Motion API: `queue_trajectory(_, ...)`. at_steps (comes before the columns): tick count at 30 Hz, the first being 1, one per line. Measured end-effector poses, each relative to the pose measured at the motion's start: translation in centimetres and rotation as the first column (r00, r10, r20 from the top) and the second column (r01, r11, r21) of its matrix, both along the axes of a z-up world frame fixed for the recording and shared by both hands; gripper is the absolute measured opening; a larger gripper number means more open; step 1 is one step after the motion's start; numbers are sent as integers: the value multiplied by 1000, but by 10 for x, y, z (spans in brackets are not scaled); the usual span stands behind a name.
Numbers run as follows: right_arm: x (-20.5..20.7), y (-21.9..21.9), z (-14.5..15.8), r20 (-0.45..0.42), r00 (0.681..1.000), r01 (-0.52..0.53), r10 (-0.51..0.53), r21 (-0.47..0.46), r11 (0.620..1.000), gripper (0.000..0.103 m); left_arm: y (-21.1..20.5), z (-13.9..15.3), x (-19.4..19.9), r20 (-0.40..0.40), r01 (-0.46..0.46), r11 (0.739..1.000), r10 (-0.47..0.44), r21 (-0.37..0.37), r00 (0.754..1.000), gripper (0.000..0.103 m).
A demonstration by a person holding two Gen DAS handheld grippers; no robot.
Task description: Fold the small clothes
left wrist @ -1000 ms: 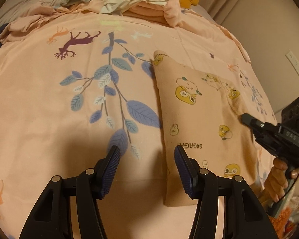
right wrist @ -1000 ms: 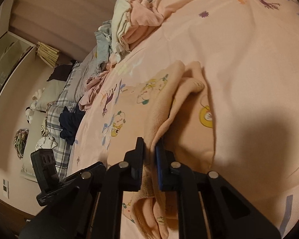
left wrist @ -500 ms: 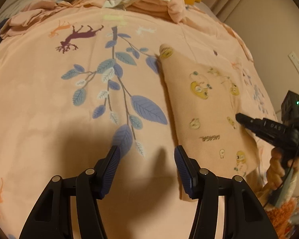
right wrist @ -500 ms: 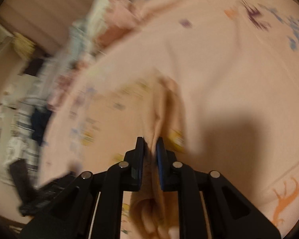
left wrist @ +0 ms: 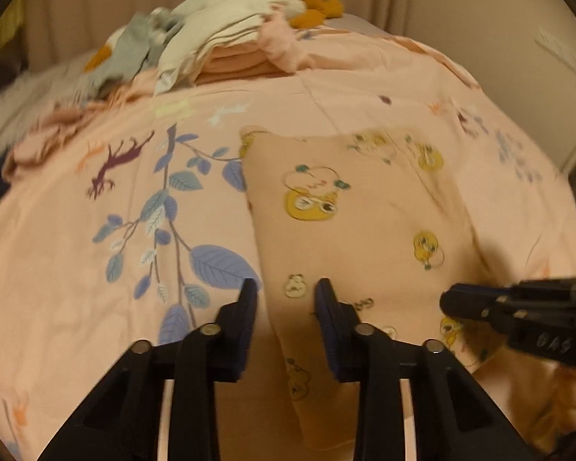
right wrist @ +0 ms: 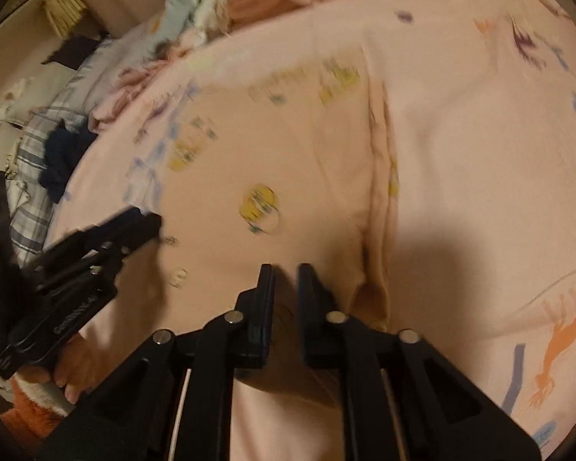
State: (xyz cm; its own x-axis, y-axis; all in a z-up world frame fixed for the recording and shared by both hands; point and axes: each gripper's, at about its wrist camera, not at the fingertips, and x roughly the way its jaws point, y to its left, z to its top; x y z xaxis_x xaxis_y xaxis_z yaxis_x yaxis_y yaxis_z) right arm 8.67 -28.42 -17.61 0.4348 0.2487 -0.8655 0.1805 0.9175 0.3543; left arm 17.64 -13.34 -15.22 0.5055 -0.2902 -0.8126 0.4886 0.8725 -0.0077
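A small peach garment (left wrist: 364, 230) printed with yellow cartoon animals lies folded flat on the pink bedspread (left wrist: 96, 269). It also shows in the right wrist view (right wrist: 288, 161), somewhat blurred. My left gripper (left wrist: 286, 292) is open and empty, its jaws just above the garment's near left edge. My right gripper (right wrist: 285, 274) is partly open with a narrow gap and holds nothing, just above the garment's near edge. The right gripper shows in the left wrist view (left wrist: 476, 303), and the left gripper shows in the right wrist view (right wrist: 134, 226).
A heap of folded and loose clothes (left wrist: 226, 50) lies at the far end of the bed. More clothes and a plaid blanket (right wrist: 34, 153) lie off the bed's left side. A wall (left wrist: 518, 57) runs along the right.
My right gripper has let go of the garment fold it was pinching, and the garment now lies flat. My left gripper has moved right, over the garment's near edge.
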Motion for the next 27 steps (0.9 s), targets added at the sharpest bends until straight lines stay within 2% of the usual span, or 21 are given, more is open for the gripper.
queue_trajectory(3,-4,-6,3,19,1000,16,-16,31,999,13,-2,0,-3,29,3,1000,-4,29,1000,30)
queue_trajectory(6,-2,-11,15,41,999,32,-32,0,999,14,0,-1,1,7,-12,1000,12,28,1000,30)
queue_trajectory(10,-8,-13,-4,-8,999,47,-47,43,998,14,1,-11,3,-10,-17,999,18,47,1000,30)
queue_trajectory(12,-15,-16,-9,8,998,57,-58,80,995,13,2,-11,-3,12,-14,998,14,56,1000,30)
queue_trajectory(16,-29,-19,3,6,997,75,-76,130,989,15,1,-2,-7,31,21,992,-25,125,999,31)
queue_trajectory(18,-32,-19,18,14,998,56,-58,110,992,23,7,6,-1,44,-13,991,7,130,999,31)
queue_trajectory(19,-33,-19,25,29,998,46,-48,87,995,35,10,9,3,57,-47,992,40,121,998,32)
queue_trajectory(20,-34,-19,31,47,998,41,-44,63,997,53,14,10,7,63,-75,991,68,113,996,38)
queue_trajectory(21,-33,-22,37,67,997,47,-48,28,999,60,17,11,11,60,-93,991,87,101,994,41)
queue_trajectory(23,-31,-34,39,68,994,84,-85,18,996,63,28,13,23,-4,-109,994,109,24,994,56)
queue_trajectory(24,-28,-41,37,62,993,97,-100,46,994,64,33,11,28,-44,-108,994,107,-24,993,59)
queue_trajectory(25,-27,-47,35,62,992,101,-106,81,992,64,40,6,37,-132,-105,988,89,-117,987,64)
queue_trajectory(27,-20,-58,26,56,993,91,-102,173,981,65,47,-8,52,-268,-139,968,80,-209,960,65)
